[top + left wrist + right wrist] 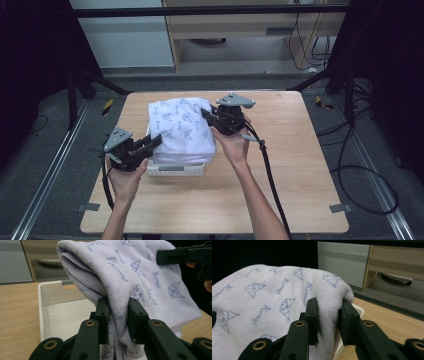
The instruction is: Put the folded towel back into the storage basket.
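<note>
A folded white towel (182, 127) printed with small blue cartoon faces hangs over a white slotted basket (176, 169) on the table. My left gripper (156, 142) is shut on the towel's near left edge, and its view shows the cloth (130, 277) pinched between the jaws above the basket (51, 300). At the towel's right side my right gripper (209, 116) is shut on a fold. The right gripper view has the bunched cloth (269, 297) squeezed between its pads, with the basket rim (359, 311) just behind. Far off in the left gripper view shows the right gripper (183, 256).
The wooden table (295, 150) stands on a grey floor between metal rails. A wooden cabinet (240, 25) and a white panel stand beyond the far edge. Cables (360, 170) trail on the floor to the right, and each gripper drags a black cable.
</note>
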{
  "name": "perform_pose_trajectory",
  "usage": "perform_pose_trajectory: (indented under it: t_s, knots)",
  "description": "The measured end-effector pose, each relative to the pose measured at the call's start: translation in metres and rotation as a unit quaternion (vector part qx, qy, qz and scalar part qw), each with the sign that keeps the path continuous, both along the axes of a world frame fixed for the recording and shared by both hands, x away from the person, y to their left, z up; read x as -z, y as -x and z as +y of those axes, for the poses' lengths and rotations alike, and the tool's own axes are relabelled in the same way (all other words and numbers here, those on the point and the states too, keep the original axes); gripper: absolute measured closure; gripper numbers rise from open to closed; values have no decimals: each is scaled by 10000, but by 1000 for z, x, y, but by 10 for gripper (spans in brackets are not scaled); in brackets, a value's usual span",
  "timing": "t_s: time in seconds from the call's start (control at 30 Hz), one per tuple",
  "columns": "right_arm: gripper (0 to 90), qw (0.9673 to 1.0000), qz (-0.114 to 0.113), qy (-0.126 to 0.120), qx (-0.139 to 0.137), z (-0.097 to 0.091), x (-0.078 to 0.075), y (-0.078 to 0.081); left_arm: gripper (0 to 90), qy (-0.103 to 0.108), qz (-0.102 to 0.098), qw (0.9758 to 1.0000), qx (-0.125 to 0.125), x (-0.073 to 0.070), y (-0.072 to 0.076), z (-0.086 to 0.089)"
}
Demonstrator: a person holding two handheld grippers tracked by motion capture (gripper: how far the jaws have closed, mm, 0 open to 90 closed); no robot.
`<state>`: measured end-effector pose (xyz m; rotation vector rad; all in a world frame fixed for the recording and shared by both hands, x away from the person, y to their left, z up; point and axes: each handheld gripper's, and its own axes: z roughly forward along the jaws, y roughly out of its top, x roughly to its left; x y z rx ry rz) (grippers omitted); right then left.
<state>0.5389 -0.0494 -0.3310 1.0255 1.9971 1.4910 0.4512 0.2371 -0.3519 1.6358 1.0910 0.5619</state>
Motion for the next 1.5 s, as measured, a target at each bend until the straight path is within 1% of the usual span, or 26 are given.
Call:
perform_pose_trajectory:
  t_s: [0.2,0.37,0.5,0.8,1.07,1.17,1.2,1.27,1.5]
  knots:
    - [717,10000,6,-22,-10,8,0,-4,723,46,21,9999,-94,1,-3,7]
    - [717,10000,11,12,-16,16,1,-7,723,80,50,9998,-191,2,-6,13]
    - [716,10000,-14,14,-36,21,0,-10,723,86,43,9997,-243,3,-7,17]
    - [715,10000,-24,47,-34,34,3,-16,723,74,97,9992,-382,7,-14,25]
    - [714,9999,42,98,-8,40,10,-22,723,53,197,9988,-456,15,-20,28]
    - [714,9998,120,141,16,42,15,-25,723,36,284,9984,-480,22,-24,27]
    - [714,9998,113,164,17,43,16,-26,723,22,306,9983,-488,23,-25,27]
    - [714,9997,166,197,31,44,18,-28,723,10,323,9982,-508,25,-26,27]
    - [714,9996,206,216,20,49,25,-32,723,1,376,9977,-566,29,-29,30]
